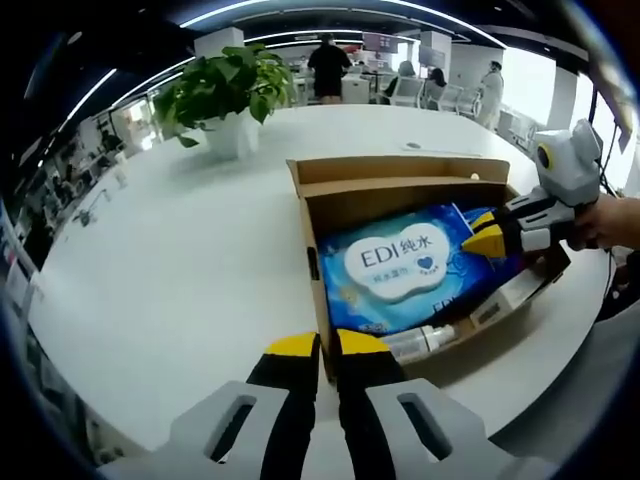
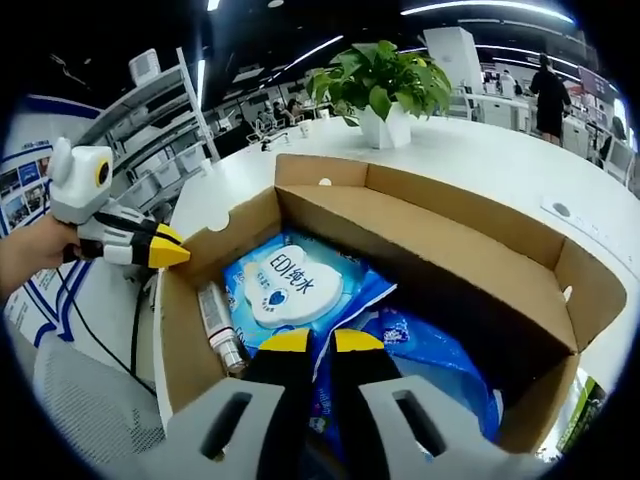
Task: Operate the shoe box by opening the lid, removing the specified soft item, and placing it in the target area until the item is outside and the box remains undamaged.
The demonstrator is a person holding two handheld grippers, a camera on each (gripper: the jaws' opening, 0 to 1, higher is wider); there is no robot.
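Shoe box (image 2: 420,250) open; wipes pack (image 2: 290,285) lies inside at twelve o'clock of right gripper (image 2: 311,342), jaws near-shut and empty: pinch the pack only, sparing cardboard.

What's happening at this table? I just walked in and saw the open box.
A person holds a gripper in each hand over an open cardboard shoe box on a white table. The right gripper reaches inside, over the blue wet wipes pack. The left gripper waits at the box's edge. The pack remains inside, beside a small bottle.
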